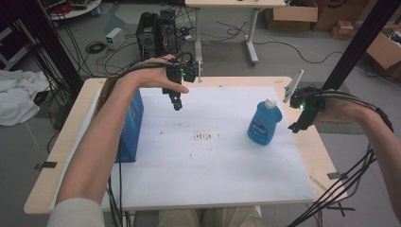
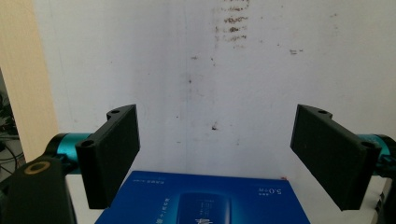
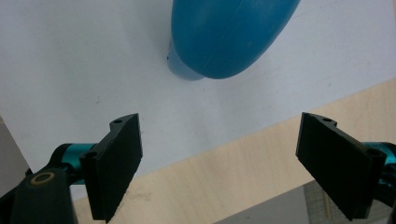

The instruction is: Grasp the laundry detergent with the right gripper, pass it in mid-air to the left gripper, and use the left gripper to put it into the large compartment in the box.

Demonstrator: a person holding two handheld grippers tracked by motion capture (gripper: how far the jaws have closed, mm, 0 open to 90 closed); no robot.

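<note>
A blue bottle (image 1: 265,124) with a white cap stands upright on the right part of the white board (image 1: 213,175). My right gripper (image 1: 295,126) hovers just to its right, over the board's edge, open and holding nothing. In the right gripper view the bottle (image 3: 229,37) sits ahead of the open right gripper (image 3: 219,140), apart from the jaws. A blue box (image 1: 131,124) stands at the board's left edge. My left gripper (image 1: 177,105) hangs above the board's far side, open and empty. In the left gripper view the box (image 2: 205,200) lies below the left gripper (image 2: 215,140).
Dark smudges (image 1: 203,137) mark the middle of the board. The wooden table (image 1: 66,142) shows around the board. A black frame post (image 1: 359,42) rises at the right. A computer tower (image 1: 158,30), cables and cardboard boxes (image 1: 291,14) are on the floor behind.
</note>
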